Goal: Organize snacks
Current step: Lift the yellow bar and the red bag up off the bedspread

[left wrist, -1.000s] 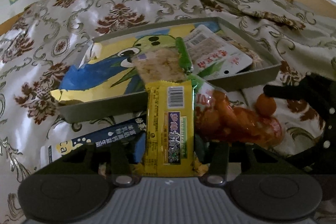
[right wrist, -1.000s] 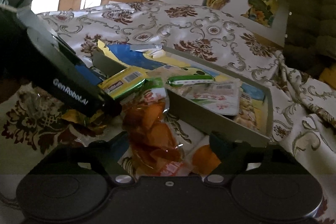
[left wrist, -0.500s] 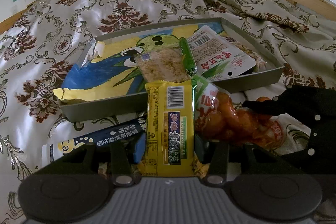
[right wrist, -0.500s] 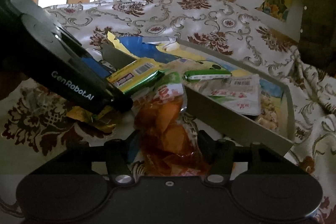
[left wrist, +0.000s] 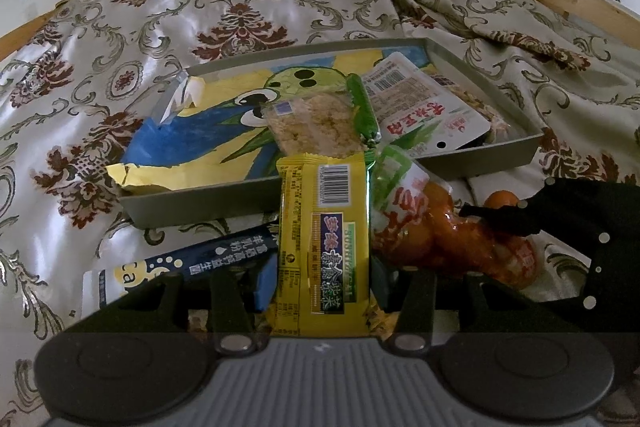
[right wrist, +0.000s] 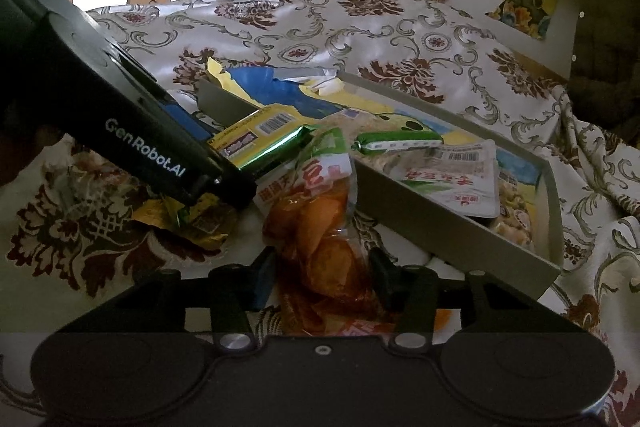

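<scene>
The left gripper (left wrist: 322,287) pinches the yellow bar (left wrist: 324,227), whose far end reaches over the near wall of the tray (left wrist: 192,205) ahead. The right gripper (right wrist: 322,279) has its jaws closing around the orange bag (right wrist: 320,247), which lies between them, just short of the tray; whether the pads already press it I cannot tell. The bag is soft and slick, so it may squirm out or its contents get crushed. The two tools sit close together and could collide when lifting.
</scene>
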Action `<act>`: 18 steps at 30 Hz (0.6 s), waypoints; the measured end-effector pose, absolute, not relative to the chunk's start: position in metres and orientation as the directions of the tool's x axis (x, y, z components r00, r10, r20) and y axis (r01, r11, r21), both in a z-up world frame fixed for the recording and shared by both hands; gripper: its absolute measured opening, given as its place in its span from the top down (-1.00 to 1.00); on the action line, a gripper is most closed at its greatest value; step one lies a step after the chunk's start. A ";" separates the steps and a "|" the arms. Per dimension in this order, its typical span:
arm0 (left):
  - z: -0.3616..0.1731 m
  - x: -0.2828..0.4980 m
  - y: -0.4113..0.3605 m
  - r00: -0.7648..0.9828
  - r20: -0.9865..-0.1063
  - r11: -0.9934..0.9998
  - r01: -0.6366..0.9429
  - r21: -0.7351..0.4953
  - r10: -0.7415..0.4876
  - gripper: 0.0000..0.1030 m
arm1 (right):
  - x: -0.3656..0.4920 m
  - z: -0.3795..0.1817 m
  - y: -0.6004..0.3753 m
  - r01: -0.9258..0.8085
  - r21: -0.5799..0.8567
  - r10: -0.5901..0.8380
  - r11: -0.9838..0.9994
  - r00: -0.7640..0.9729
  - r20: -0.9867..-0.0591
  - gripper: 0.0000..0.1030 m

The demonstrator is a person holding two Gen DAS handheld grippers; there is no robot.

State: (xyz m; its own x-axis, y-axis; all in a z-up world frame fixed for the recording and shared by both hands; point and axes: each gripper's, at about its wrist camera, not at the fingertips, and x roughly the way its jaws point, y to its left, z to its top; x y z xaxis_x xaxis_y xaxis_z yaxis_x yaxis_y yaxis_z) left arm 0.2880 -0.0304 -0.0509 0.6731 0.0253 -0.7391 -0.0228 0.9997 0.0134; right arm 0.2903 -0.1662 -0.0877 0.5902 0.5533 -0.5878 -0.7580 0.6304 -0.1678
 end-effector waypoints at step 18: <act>-0.034 0.272 -0.035 0.690 -0.723 1.000 -0.023 0.008 0.022 0.00 | 0.282 -0.080 -0.170 -0.748 -0.178 0.538 0.640 0.601 -0.592 0.08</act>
